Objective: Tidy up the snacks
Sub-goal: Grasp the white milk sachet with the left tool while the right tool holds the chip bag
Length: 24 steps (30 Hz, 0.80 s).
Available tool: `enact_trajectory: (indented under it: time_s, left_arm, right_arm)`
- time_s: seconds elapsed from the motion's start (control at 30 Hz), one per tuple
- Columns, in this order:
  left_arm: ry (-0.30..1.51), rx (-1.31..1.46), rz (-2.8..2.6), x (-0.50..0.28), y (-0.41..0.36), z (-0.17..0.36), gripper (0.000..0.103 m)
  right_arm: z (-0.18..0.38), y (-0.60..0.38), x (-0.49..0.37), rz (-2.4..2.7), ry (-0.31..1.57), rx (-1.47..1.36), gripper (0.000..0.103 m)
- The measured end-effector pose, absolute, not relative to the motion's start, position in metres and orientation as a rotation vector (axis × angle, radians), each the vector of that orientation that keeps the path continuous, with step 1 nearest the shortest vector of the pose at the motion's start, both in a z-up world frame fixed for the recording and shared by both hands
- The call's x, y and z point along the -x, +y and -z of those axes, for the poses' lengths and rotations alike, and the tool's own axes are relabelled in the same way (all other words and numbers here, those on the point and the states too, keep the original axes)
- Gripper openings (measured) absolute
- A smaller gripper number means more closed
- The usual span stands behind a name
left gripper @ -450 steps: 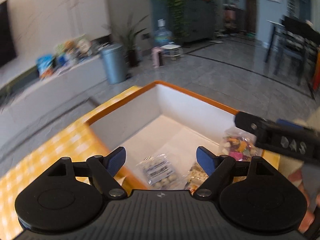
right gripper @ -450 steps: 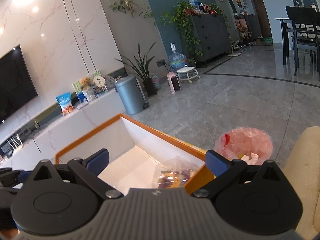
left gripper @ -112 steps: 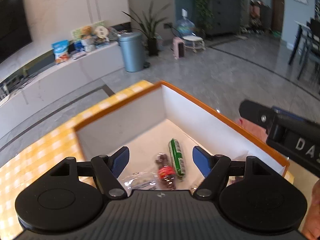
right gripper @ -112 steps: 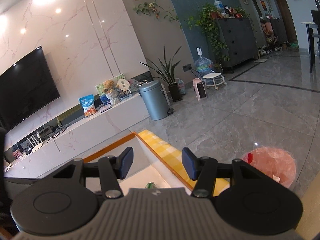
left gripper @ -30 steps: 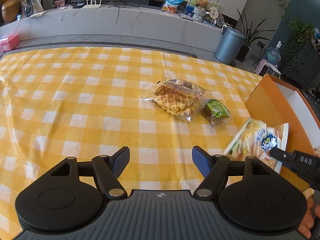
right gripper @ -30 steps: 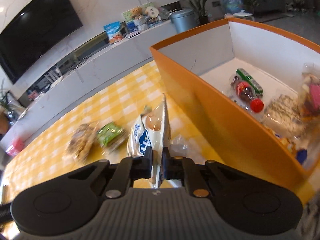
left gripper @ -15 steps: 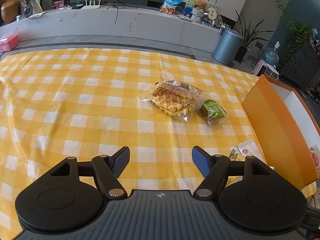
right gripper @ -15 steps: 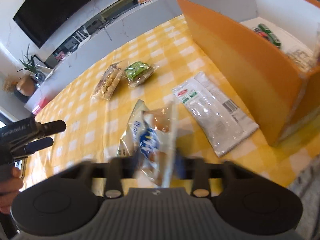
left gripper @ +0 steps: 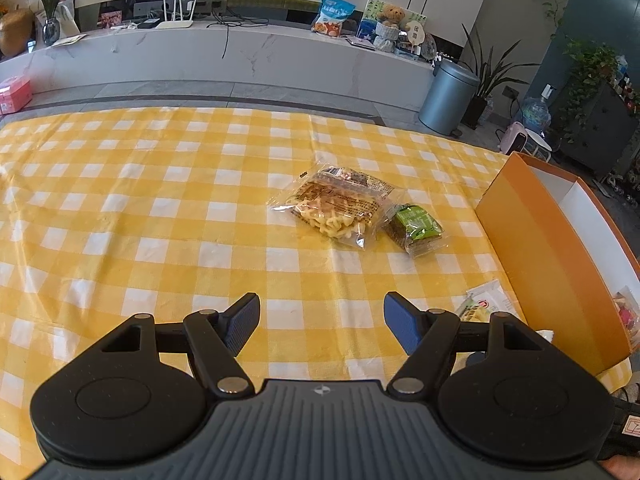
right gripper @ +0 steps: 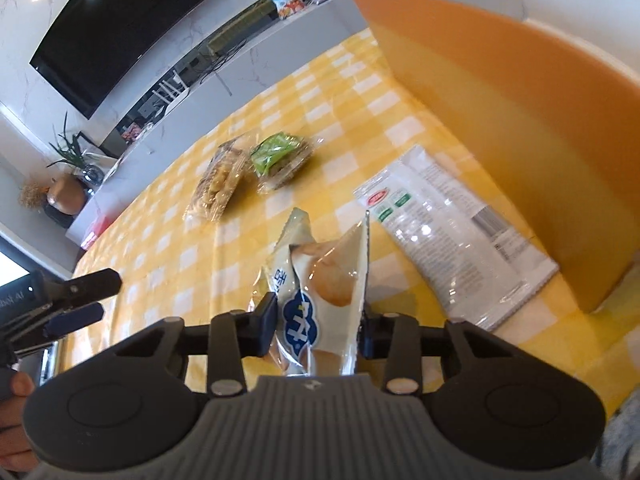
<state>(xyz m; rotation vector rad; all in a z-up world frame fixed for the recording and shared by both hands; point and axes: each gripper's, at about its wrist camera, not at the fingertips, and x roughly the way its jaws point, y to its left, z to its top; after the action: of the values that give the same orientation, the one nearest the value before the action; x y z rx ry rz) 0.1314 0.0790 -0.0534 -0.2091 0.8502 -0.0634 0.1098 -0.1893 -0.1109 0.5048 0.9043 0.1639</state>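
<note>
My right gripper (right gripper: 320,320) has its jaws apart, and a white-and-blue cookie bag (right gripper: 320,292) stands loosely between them over the yellow checked table. A flat white packet (right gripper: 452,240) lies beside the orange box (right gripper: 500,92). A clear noodle-snack bag (left gripper: 336,208) and a green packet (left gripper: 418,226) lie mid-table; both show in the right wrist view too, the noodle-snack bag (right gripper: 220,180) left of the green packet (right gripper: 280,156). My left gripper (left gripper: 320,320) is open and empty above the table's near part. The box (left gripper: 552,248) stands at the right edge with snacks inside.
The left gripper also shows at the left edge of the right wrist view (right gripper: 60,304). A marble TV bench (left gripper: 240,56) and a grey bin (left gripper: 448,96) stand beyond the table. The table's front edge is near the box corner.
My right gripper has opened around the cookie bag, which was pinched a second ago, and it has pulled back from the box. The left gripper has hardly moved.
</note>
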Motion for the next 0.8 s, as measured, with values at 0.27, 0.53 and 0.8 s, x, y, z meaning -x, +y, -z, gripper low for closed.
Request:
enact_trajectory:
  time_s: [0.27,0.53,0.8]
  left_arm:
    - [0.828,0.112,0.126,-0.124,0.049,0.051,0.083]
    - [0.769,-0.110,0.209,-0.116,-0.009,0.057,0.084]
    - [0.898,-0.141,0.339,-0.135,-0.061,0.085,0.084]
  right_arm:
    - [0.077,-0.218,-0.078,-0.139,0.798,-0.475,0.034]
    - [0.040,-0.255,-0.046,-0.169,0.706,-0.430,0.034]
    - [0.033,-0.309,-0.020,-0.206,0.638,-0.465,0.034]
